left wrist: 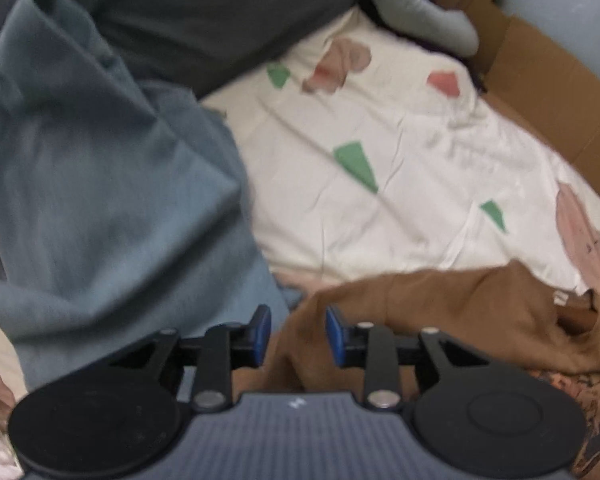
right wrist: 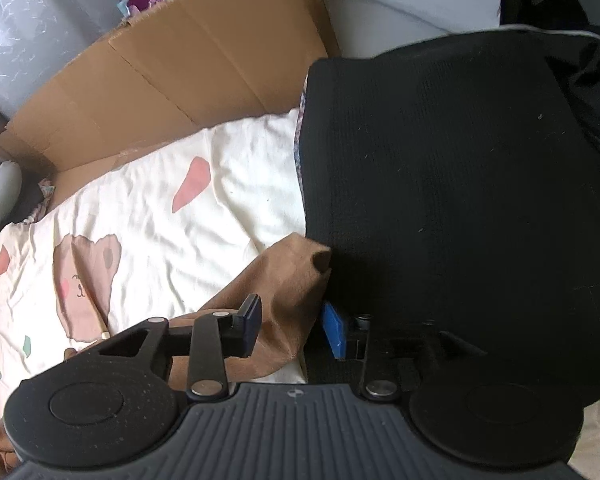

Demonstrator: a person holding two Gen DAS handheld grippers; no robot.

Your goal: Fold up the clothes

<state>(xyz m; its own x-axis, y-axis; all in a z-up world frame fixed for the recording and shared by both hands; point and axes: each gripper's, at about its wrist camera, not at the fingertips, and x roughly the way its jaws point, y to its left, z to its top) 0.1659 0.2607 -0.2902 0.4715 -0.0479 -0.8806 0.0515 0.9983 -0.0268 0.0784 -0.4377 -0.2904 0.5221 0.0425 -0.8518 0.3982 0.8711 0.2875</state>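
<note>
On my left wrist view, the left gripper (left wrist: 298, 336) has its fingers parted a little, brown garment (left wrist: 440, 312) lying loose between the blue pads, unpinched. A blue-grey cloth (left wrist: 112, 184) lies left on the patterned bedsheet (left wrist: 380, 128).

On my right wrist view, the right gripper (right wrist: 294, 328) stands narrowly open around a brown fold, not clamping it. A black garment (right wrist: 460, 184) lies right, cardboard (right wrist: 180, 68) behind.
</note>
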